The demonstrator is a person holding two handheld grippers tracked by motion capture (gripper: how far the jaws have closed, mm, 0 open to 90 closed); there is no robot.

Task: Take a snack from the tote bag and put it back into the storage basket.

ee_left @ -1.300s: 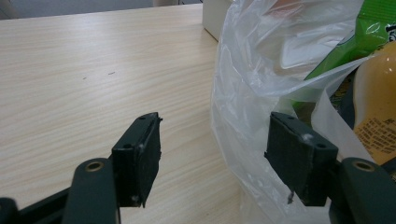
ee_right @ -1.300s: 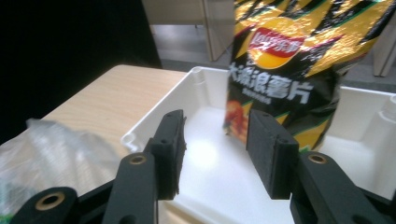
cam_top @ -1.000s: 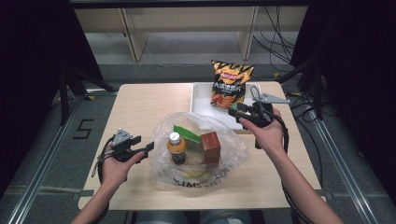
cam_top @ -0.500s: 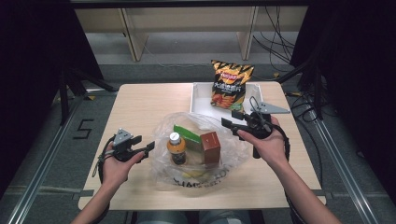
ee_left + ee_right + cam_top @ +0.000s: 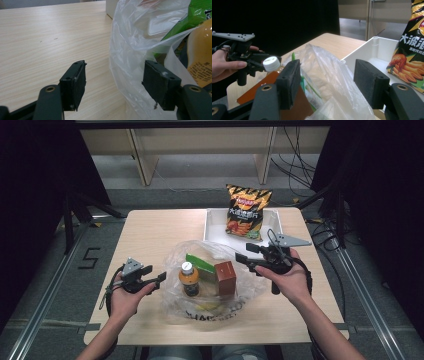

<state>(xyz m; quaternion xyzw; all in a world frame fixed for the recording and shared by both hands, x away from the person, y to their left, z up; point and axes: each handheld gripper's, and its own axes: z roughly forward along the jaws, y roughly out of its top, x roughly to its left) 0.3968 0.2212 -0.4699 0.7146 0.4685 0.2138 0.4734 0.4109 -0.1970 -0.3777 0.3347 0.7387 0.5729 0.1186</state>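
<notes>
Clear plastic bag (image 5: pixel 212 280), thin, crinkly, glossy, w/ dark print on its near edge, lies mid-bench on pale wood-grain bench (image 5: pixel 155 230). Inside the bag: orange-juice bottle (image 5: pixel 188 279) w/ white cap, smooth round body; beside it a brown-red carton (image 5: pixel 225 277), boxy, matte; behind those a flat green packet (image 5: pixel 200 263).

Left gripper (image 5: pixel 154 279) sits just left of the bag, level w/ the bottle. Jaws spread wide, nothing pinched; in the left gripper view the bag's film bulges right in front of the right-hand black pad (image 5: pixel 160 83), the other pad over bare wood. Pads are matte, blocky, rubber-like.

Right gripper (image 5: pixel 245 255) hovers at the bag's far-right corner, pointing over it towards the left gripper. Its jaws have just been opening & now stand spread; in the right gripper view bag film rises in the gap betw. them, not pressed by either pad.

Beyond the bag: white rectangular tray (image 5: pixel 216 222), hard plastic, w/ a shiny orange-black crisp bag (image 5: pixel 245 211) standing upright in it. Farther back, floor w/ loose cables (image 5: pixel 295 150).
</notes>
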